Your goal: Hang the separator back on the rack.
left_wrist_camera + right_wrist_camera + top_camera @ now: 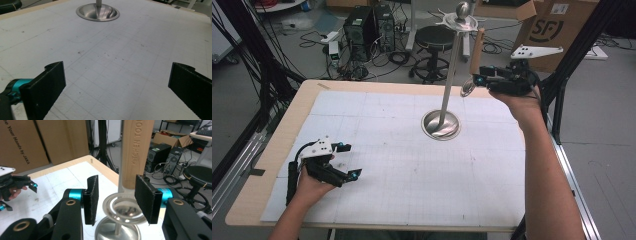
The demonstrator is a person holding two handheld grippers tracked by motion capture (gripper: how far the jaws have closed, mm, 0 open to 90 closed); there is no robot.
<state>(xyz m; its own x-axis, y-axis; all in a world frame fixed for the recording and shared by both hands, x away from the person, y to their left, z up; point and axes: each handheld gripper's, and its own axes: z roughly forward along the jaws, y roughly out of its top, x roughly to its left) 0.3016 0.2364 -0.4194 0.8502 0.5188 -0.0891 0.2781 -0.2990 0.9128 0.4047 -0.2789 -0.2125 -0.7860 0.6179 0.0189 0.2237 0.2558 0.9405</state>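
We're holding the right gripper [475, 80] up beside the steel stand [451, 75], jaws apart around the wooden-handled utensil [136, 152] hanging there, not clamped. Left gripper [348, 160] is resting released over the white gridded mat [120, 57], open room around it.

Grey floor [272, 60], tangled cables [314, 37], computer towers [369, 25], black stool [434, 40], cardboard boxes [557, 25]

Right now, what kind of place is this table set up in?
Probably a lab or workshop storeroom, not a kitchen: computer towers with loose cables on the floor, stacked cardboard boxes, and a black stool behind a grid-marked table.
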